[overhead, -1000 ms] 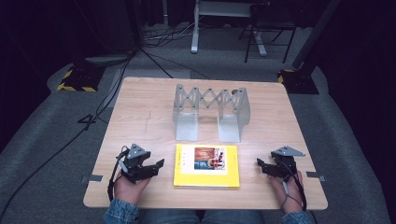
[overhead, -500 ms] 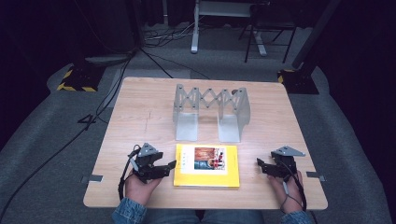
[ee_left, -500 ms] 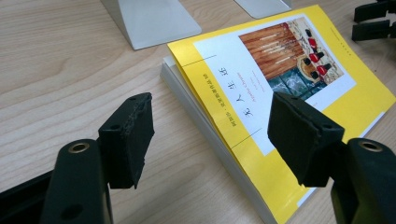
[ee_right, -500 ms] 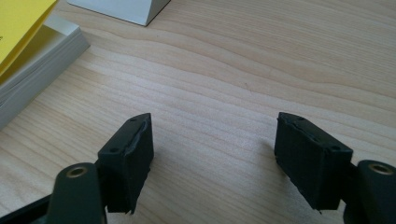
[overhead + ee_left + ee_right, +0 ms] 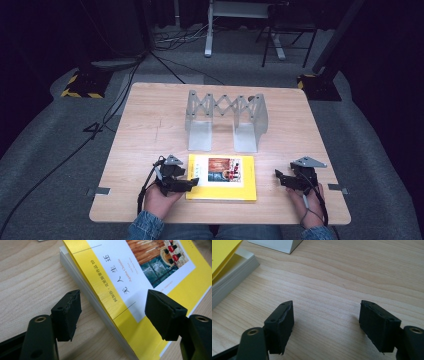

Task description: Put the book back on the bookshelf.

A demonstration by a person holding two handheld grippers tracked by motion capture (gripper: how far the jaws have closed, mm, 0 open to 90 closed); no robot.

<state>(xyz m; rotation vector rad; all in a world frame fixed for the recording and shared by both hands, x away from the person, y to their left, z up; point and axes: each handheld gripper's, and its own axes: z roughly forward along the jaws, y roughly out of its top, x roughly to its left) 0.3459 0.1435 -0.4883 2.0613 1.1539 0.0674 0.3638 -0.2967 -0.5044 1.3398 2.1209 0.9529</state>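
Left gripper (image 5: 186, 183) slid over toward 3 o'clock, jaws just opening wide astride the yellow book's (image 5: 222, 177) edge, so a grab looks next; right gripper (image 5: 281, 178) idles open.

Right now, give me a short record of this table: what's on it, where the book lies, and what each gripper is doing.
surface: wooden table
book: yellow book lying flat at the near edge, cover up
rack: grey folding bookend rack standing behind the book
left gripper: at the book's left edge, jaws just been opening, straddling the edge without pressing
right gripper: open over bare wood, right of the book
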